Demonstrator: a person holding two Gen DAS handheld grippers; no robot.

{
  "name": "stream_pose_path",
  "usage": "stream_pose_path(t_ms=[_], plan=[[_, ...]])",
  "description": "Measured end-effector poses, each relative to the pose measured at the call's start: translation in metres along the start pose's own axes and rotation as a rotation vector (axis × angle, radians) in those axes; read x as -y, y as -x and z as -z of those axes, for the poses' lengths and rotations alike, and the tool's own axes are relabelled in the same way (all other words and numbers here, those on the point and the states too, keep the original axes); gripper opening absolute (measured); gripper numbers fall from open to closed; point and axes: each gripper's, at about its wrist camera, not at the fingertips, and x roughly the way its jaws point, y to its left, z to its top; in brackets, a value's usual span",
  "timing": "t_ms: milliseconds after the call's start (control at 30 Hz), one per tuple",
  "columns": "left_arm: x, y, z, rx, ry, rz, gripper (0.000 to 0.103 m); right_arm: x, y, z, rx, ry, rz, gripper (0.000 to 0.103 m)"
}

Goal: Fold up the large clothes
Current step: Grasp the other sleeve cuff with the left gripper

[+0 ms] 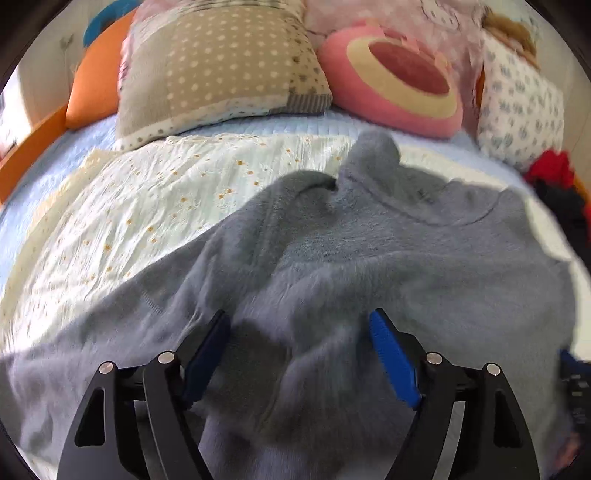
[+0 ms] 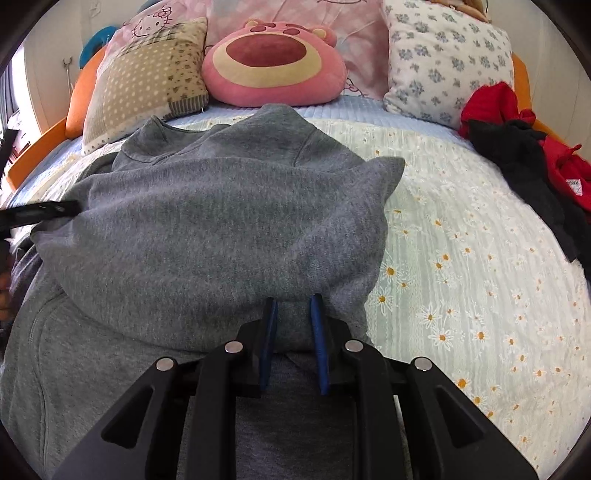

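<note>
Across a bed's daisy-print coverlet [image 2: 461,258] lies a large grey sweatshirt [image 2: 207,229], partly folded over itself. At twelve o'clock, a pink bear-face cushion [image 2: 273,62] sits before a pink pillow printed with a Hello Kitty face [image 2: 147,26]; no writing is readable. Right gripper [image 2: 293,301], six o'clock, pinches the sweatshirt's folded edge. Left gripper [image 1: 299,321] hovers above the sweatshirt, jaws spread wide.

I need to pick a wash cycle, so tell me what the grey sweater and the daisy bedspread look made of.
Grey fuzzy sweater: looks like a soft knit, maybe fleece or brushed wool blend; matte, fuzzy nap and ribbed collar. Pale daisy-embroidered bedspread: seemingly thin crinkled cotton; fine pleat-like ridges, stitched flowers, no sheen.
</note>
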Motion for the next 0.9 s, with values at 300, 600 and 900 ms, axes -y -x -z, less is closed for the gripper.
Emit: stream_pose_path(t_ms=[300,600,900], plan=[[-0.113,0.124,0.065,0.077,0.216,0.054,0.098,-0.086,0.065,-0.022,0.073,0.09,-0.066,0.057],[-0.302,0.142,0.152,0.018,0.622,-0.018,0.098,-0.241,0.064,-0.039,0.089,0.262,-0.166,0.06],[-0.361,0.121,0.182,0.001,0.758,-0.015,0.098,-0.321,0.047,-0.025,0.037,0.346,-0.212,0.06]])
